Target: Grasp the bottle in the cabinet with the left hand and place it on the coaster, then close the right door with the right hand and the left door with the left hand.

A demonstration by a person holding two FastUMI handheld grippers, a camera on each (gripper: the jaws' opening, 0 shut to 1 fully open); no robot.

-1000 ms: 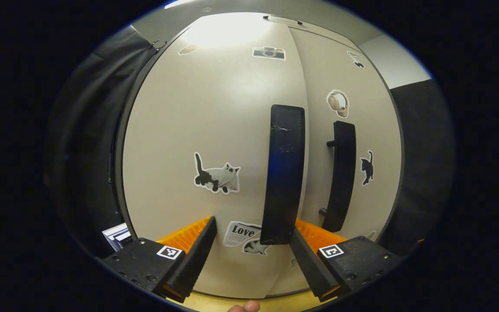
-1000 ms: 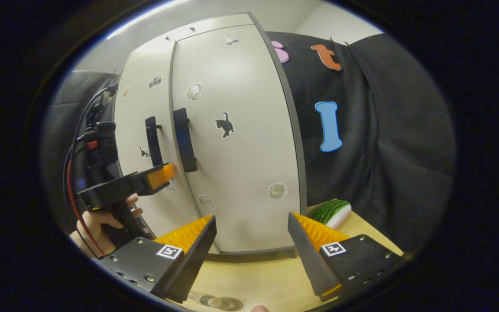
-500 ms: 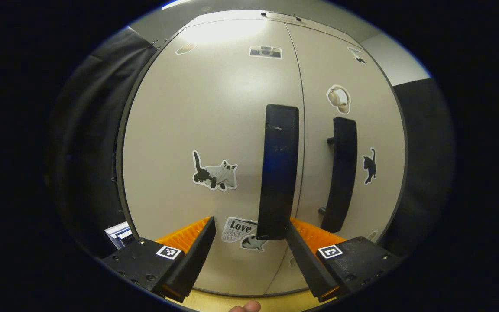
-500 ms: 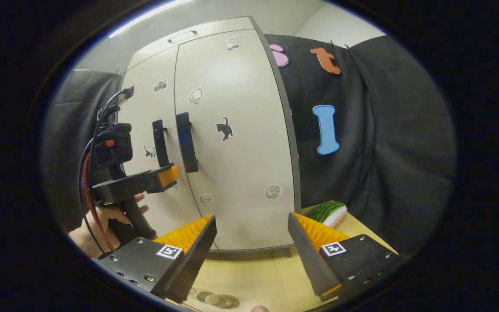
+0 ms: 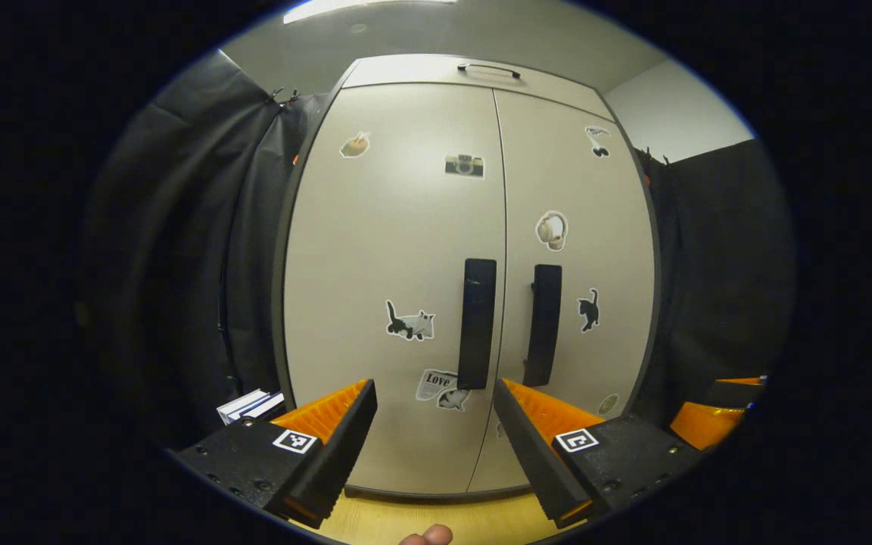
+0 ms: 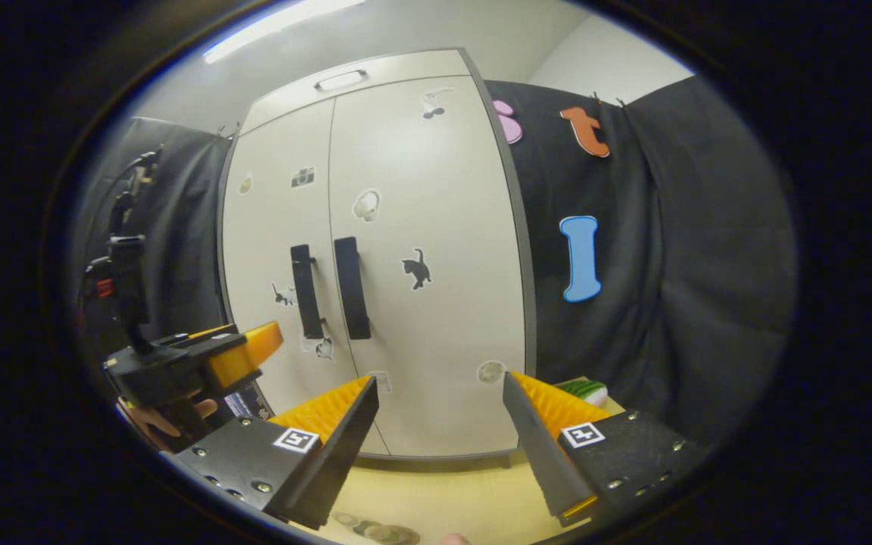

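Left gripper view first: your left gripper (image 5: 432, 424) has backed away from the cabinet (image 5: 466, 288). Half a second ago the left door handle (image 5: 477, 323) loomed large right above your right-hand finger; now it stands small and well ahead of the jaws, just above the gap between them. The jaws are spread wide with nothing between them. Both doors sit flush along the centre seam, so the left door (image 5: 390, 250) reads as shut and I'd call the closing steps done. Both handles run straight up and down, long axes vertical, the right door handle (image 5: 543, 324) just beside its twin, above your right-hand finger. A corner of the other gripper pokes in far out to the right of your jaws. The bottle and the coaster I can't pick out here.

Right gripper view: your right gripper (image 6: 440, 424) hangs back too, jaws spread and empty, the cabinet smaller than a moment ago. The right door (image 6: 421, 257) lies flat and closed straight ahead of the jaws, handles upright above your left-hand finger. Your left gripper hangs off to the left of your jaws, clear of the doors, a hand (image 6: 160, 420) beneath it. Some small round glinting objects (image 6: 375, 528) lie on the table (image 6: 443, 492) just below the jaws; what they are, I can't tell.
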